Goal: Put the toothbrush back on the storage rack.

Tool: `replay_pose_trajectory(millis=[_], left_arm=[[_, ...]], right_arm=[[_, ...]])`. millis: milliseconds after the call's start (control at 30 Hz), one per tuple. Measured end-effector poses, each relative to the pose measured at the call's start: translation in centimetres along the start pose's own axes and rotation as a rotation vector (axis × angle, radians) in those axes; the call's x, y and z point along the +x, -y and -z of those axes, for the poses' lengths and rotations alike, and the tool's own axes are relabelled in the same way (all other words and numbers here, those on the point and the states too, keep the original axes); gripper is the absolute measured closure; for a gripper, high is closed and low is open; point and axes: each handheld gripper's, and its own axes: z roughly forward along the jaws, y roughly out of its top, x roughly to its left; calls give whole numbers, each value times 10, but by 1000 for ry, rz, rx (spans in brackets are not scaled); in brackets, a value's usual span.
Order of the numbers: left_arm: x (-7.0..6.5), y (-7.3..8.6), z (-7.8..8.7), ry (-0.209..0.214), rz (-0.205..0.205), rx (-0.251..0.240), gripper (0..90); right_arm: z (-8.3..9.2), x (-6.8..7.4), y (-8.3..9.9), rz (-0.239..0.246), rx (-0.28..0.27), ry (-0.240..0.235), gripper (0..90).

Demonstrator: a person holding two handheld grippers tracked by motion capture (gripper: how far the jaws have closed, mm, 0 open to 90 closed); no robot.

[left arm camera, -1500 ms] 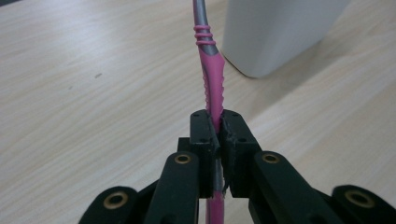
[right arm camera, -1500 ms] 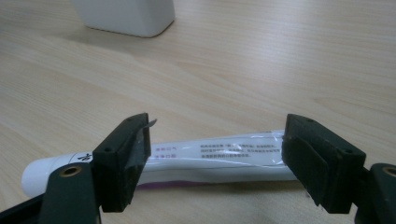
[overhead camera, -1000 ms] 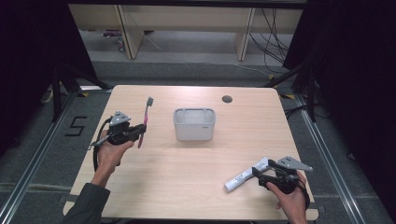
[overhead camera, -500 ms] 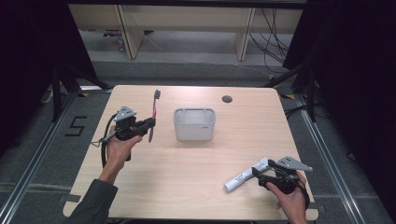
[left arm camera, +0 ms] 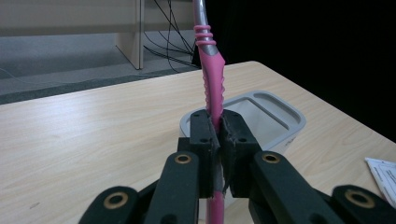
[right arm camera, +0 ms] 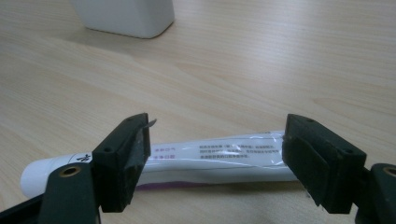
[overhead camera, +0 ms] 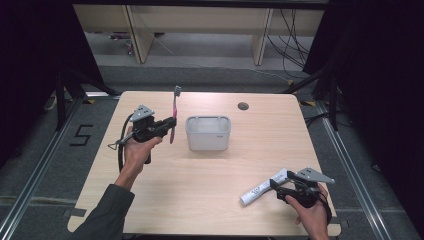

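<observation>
1. The pink toothbrush (left arm camera: 212,84) stands upright, pinched in the closed left claw (overhead camera: 169,125), held above the surface (overhead camera: 200,200) just left of the white holder (overhead camera: 208,132).
2. Judged step: carrying it to the holder; next, centre it over the opening and lower it.
3. The holder looks empty.
4. The right claw (right arm camera: 217,158) is wide open around the toothpaste tube (right arm camera: 210,156), not gripping.

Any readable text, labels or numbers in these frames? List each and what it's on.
"5": black numeral on the grey floor left of the wooden table.
White toothpaste tube: rows of small print, too small and blurred to read.
White rectangular plastic holder: small dark mark on its front wall, too small to read.
Pink toothbrush: no text.
</observation>
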Motion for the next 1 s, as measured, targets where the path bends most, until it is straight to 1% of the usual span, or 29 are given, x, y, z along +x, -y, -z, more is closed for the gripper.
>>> replay_pose_trajectory(millis=[67,100,133,200,233,267,300,333,367,400,467,567,600,633,733,767,800,833,867,900,933,967,1000], left_arm=[[0,-2,-2,0,-1,-3,833],[-1,-3,-3,-1,-3,-3,834],[-2,-5,-5,-1,-7,-7,833],[-4,-9,-8,2,-12,-7,834],[-6,-11,-11,4,-19,-8,834],[-7,-12,-12,2,-23,-8,834],[-8,-14,-13,1,-26,-8,834],[-11,-17,-17,5,-38,-11,834],[-11,-17,-17,5,-38,-11,834],[-13,-19,-19,6,-50,-11,834],[-16,-22,-22,4,-55,-14,833],[-19,-25,-27,7,-57,-15,834],[-20,-26,-31,10,-62,-12,833],[-20,-26,-31,10,-62,-12,833],[-22,-29,-37,6,-67,-10,834],[-22,-29,-39,8,-67,-8,834],[-23,-31,-43,2,-68,-12,834],[-23,-31,-43,2,-68,-12,833],[-23,-32,-46,2,-65,-16,834],[-24,-32,-48,-1,-67,-15,834],[-24,-32,-51,1,-63,-19,834],[-26,-32,-55,-3,-68,-14,834],[-26,-32,-55,-3,-68,-14,834]], right_arm=[[0,0,0,-1,0,-1,248],[-1,1,0,-28,6,-23,248],[1,1,0,-18,18,-9,248],[0,1,0,-16,13,-10,248],[0,0,0,-9,22,-2,248],[0,0,0,-9,22,-2,248],[-1,0,1,-12,10,-3,248],[0,-1,0,2,8,1,248],[0,-1,0,2,8,1,248],[0,-1,0,-5,5,-5,248],[0,-1,0,-9,6,-8,248],[0,-1,0,-13,8,-9,248],[0,-1,0,-13,7,-8,248],[0,-1,0,-13,7,-8,248],[1,-1,1,-26,16,-2,248],[1,-2,0,-7,10,6,248],[1,-2,0,-11,9,0,248],[1,-2,0,-11,9,0,248],[1,-3,1,0,7,0,248],[1,-3,1,0,7,0,248],[0,-3,1,0,10,-7,248],[0,-3,1,-6,13,-8,248],[0,-3,1,-6,13,-8,248]])
